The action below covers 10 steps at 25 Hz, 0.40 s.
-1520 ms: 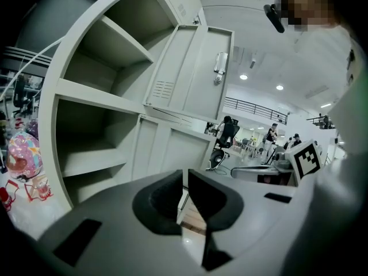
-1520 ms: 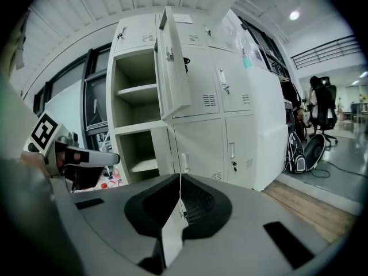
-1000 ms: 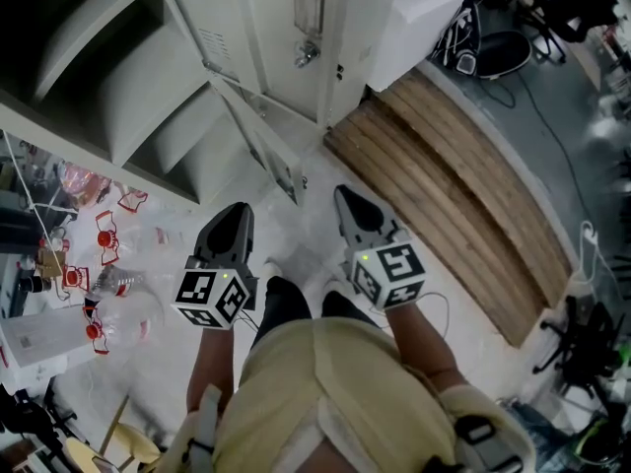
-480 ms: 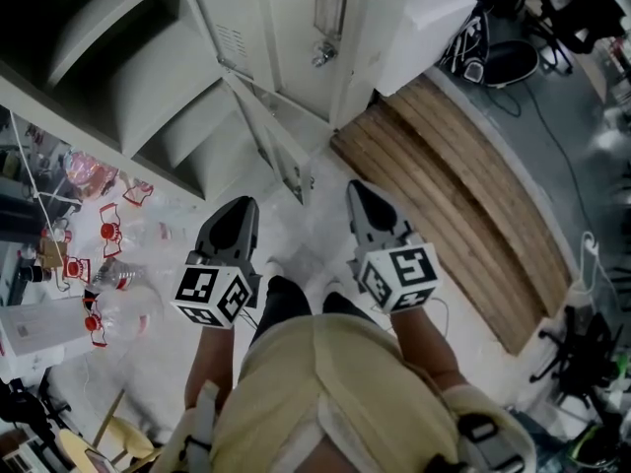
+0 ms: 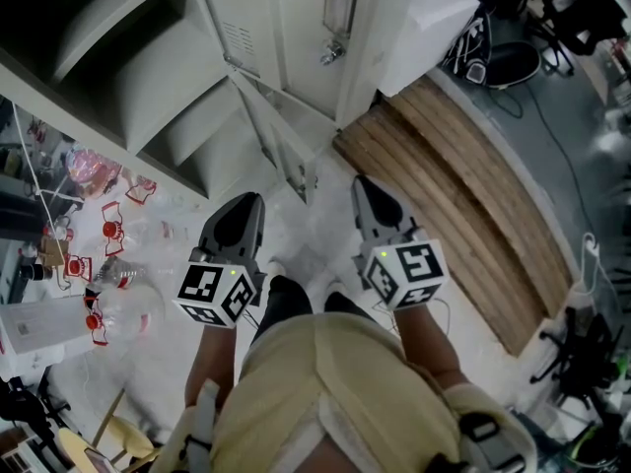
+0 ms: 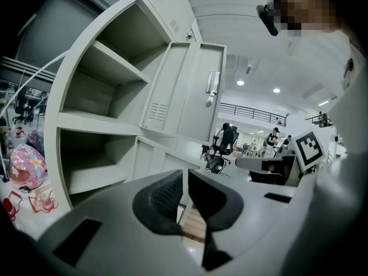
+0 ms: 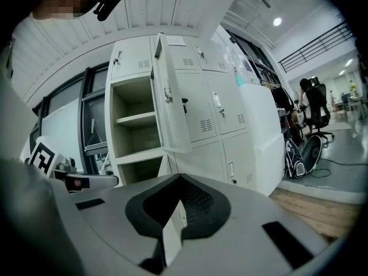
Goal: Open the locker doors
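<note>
- Two locker doors hang open ahead of the grippers: an upper door [image 7: 172, 114] and a lower door [image 5: 284, 151], with bare shelves [image 6: 98, 122] to their left.
- Lower door's free edge lies just beyond the jaw tips, between the two grippers and touching neither.
- Left gripper [image 5: 242, 205] hovers over the floor near the open compartments, jaws together with nothing between them.
- Right gripper [image 5: 370, 187] hangs beside a wooden platform [image 5: 463, 195], jaws pressed together and empty.
</note>
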{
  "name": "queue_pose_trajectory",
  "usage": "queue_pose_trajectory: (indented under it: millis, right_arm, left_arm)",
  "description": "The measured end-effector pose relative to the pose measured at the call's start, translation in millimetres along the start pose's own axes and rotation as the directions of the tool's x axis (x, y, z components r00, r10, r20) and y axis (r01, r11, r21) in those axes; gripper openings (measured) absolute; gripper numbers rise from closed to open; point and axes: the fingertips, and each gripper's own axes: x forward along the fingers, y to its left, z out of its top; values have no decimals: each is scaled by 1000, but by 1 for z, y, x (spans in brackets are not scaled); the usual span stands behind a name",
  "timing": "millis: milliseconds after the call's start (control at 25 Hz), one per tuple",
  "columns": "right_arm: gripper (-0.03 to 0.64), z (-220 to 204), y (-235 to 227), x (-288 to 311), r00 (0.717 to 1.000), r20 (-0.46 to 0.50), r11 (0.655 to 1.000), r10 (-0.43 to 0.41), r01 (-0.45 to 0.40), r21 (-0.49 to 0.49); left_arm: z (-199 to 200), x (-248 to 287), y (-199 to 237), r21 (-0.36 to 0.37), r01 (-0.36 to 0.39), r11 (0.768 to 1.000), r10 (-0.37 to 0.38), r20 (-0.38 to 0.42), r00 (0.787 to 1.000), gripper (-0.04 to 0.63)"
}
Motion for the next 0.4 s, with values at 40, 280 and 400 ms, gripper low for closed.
queue_pose_trajectory:
  millis: [40,280,400]
  right_arm:
    - [2,2,1,0,1000,5,1000,2,-2,1]
    - [2,8,-1,0,1000,23,1000,4,-4,4]
    - [2,15,4,2,999,40,999,28,-29,23]
  left_arm:
    - [1,-1,0,1,0,1000,0,1,1000,26]
    - [8,-1,-6,17,15,1000,-15,16,1000,26]
    - [11,1,-6,35,24,999,-25,16,1000,26]
